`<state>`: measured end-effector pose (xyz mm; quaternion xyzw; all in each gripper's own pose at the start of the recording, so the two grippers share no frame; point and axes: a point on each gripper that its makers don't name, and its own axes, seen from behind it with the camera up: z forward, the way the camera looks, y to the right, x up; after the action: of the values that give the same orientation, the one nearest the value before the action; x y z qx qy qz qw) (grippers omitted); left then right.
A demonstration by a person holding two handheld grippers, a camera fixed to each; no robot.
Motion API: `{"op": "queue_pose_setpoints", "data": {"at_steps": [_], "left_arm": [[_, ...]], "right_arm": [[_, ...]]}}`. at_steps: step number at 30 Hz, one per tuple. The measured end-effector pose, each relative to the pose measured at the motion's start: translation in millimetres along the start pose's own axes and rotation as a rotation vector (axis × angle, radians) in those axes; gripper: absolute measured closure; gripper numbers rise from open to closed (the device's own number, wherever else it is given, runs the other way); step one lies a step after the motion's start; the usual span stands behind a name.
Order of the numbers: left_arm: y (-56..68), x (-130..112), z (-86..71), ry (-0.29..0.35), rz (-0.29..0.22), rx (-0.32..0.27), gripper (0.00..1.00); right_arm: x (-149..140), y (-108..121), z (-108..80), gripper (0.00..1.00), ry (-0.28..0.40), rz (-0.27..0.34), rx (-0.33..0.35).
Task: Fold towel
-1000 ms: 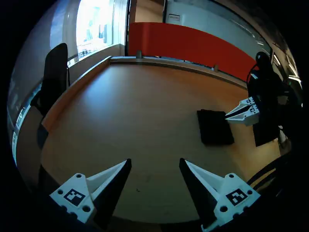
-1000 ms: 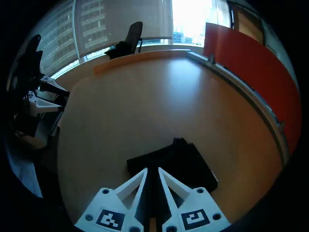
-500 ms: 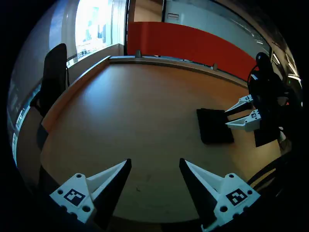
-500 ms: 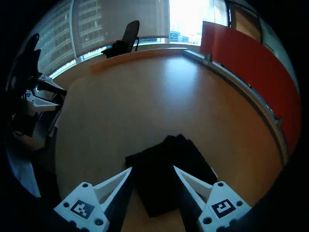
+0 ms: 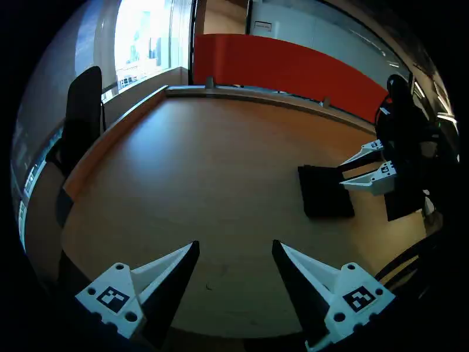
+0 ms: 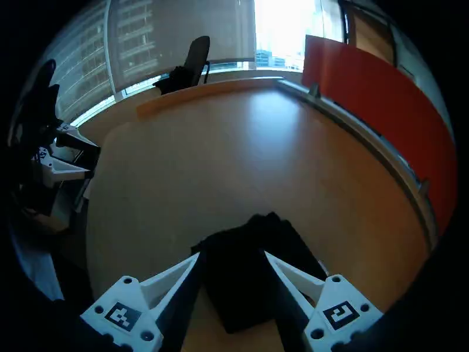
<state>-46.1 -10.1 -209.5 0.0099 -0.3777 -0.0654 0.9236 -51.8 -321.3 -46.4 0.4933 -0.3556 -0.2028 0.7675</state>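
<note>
Holding both grippers unclenched over a wooden table: left gripper spread wide above bare wood, grasping nothing; right gripper released too, fingers parted either side of the near edge of the towel, contact impossible to tell. Lying flat as a dark folded rectangle, well to the right of the left gripper in the left gripper view; backed by an orange partition, with a chair beside the window.
</note>
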Motion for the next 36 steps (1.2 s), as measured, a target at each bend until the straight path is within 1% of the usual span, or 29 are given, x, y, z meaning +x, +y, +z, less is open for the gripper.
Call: {"op": "queue_pose_setpoints", "data": {"at_steps": [6, 11, 25, 36], "left_arm": [[0.4, -1, -0.3, 0.001, -0.002, 0.001, 0.08], [0.2, 0, -1.4, 0.004, -0.002, 0.002, 0.08], [2.6, 4, 0.4, 0.006, 0.01, -0.006, 0.08], [6.6, 5, 2.6, 0.004, 0.018, -0.013, 0.08]], "right_arm": [[6, 2, -4.2, 0.34, 0.013, -0.003, -0.001], [-1, 6, -7.3, 0.34, 0.005, 0.002, -0.015], [-66, 3, -18.3, 0.34, -0.073, 0.071, -0.046], [-98, 2, -25.0, 0.34, -0.112, 0.105, -0.071]]}}
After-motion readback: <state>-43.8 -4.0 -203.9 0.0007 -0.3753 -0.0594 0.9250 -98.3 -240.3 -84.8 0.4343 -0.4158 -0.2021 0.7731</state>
